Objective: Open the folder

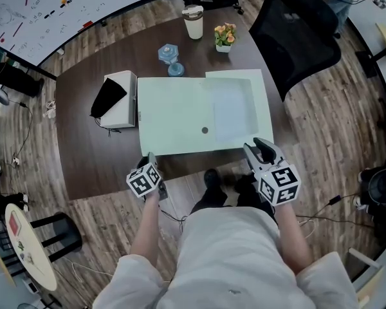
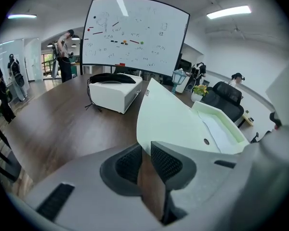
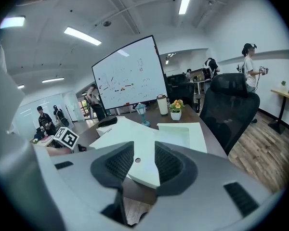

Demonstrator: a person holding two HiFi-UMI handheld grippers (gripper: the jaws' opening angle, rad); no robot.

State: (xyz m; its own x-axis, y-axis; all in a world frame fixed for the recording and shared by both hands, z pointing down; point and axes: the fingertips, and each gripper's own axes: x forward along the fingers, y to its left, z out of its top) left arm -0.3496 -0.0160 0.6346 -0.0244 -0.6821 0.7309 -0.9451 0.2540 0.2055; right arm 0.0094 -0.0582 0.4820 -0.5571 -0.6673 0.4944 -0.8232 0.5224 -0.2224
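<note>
The pale green folder (image 1: 180, 114) is lying flat on my dark desk (image 1: 83, 159). My left tool (image 2: 145, 153) is pointing at its near left corner, jaws slightly apart and empty. My right tool (image 3: 143, 158) is gaping wide at the near right corner, gripping nothing.

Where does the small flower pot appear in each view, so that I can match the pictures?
Head view: flower pot at top centre, right of the cup.
Left gripper view: flower pot right of centre, beyond the folder.
Right gripper view: flower pot near centre, right of the cup.
Shared landmark: the whiteboard.
</note>
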